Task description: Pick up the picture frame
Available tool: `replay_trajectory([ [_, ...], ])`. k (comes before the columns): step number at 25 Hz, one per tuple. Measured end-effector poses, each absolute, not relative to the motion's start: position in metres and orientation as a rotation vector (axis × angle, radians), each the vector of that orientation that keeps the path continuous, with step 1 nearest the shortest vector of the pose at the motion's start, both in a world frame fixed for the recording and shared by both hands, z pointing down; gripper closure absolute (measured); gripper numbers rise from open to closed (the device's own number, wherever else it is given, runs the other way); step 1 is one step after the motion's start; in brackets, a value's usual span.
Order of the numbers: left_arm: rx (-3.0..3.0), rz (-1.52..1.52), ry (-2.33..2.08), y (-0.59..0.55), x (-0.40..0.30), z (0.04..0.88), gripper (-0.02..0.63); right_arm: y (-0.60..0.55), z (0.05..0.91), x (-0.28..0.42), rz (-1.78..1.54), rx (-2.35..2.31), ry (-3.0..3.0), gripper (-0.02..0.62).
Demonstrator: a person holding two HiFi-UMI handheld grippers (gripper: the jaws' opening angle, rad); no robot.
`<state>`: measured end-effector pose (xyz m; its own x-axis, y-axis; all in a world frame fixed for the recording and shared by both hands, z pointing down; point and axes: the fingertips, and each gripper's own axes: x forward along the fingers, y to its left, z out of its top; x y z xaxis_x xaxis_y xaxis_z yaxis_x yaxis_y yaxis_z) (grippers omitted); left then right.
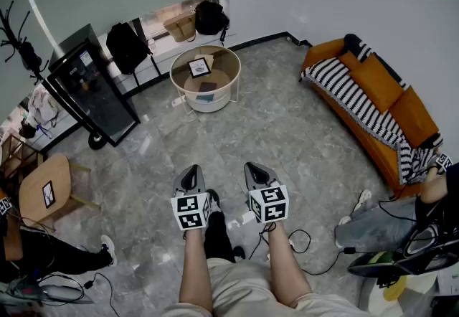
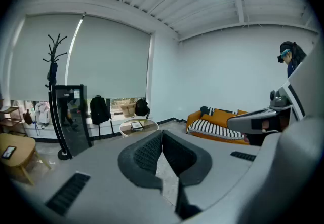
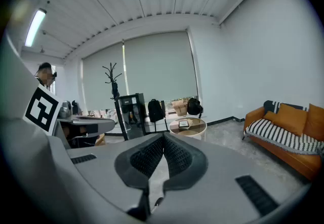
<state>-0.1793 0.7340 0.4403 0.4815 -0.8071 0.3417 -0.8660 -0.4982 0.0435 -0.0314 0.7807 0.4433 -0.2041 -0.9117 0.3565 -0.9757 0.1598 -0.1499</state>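
Note:
The picture frame (image 1: 200, 67), dark-rimmed with a white mat, lies on a round glass-topped table (image 1: 224, 64) across the room. It shows small in the left gripper view (image 2: 136, 125) and in the right gripper view (image 3: 184, 123). My left gripper (image 1: 191, 173) and right gripper (image 1: 253, 168) hang side by side above my legs, far short of the table and aimed towards it. Both are shut and empty: the left gripper (image 2: 162, 134) and the right gripper (image 3: 163, 138) each show their dark ribbed pads meeting at the tips.
An orange sofa (image 1: 387, 104) with a striped blanket lines the right wall. A black glass-fronted stand (image 1: 93, 93), backpacks (image 1: 128, 46) and a coat rack (image 1: 18, 43) stand at the back left. A small wooden table (image 1: 44, 190) is at the left. Seated people and cables (image 1: 301, 240) flank me.

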Motion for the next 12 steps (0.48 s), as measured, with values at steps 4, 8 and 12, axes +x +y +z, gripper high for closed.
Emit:
replay_trajectory([
  [4, 2.491, 0.379, -1.391, 0.676, -0.167, 0.454, 0.584, 0.732, 0.452, -0.042, 0.492, 1.812, -2.230, 0.561],
  [8, 2.526, 0.381, -1.352, 0.608, -0.132, 0.450, 0.584, 0.668, 0.459, -0.029, 0.503, 1.799, -2.214, 0.561],
  [12, 2.582, 0.422, -1.325, 0.542, -0.113, 0.444, 0.584, 0.602, 0.458, -0.013, 0.536, 1.849, -2.194, 0.561],
])
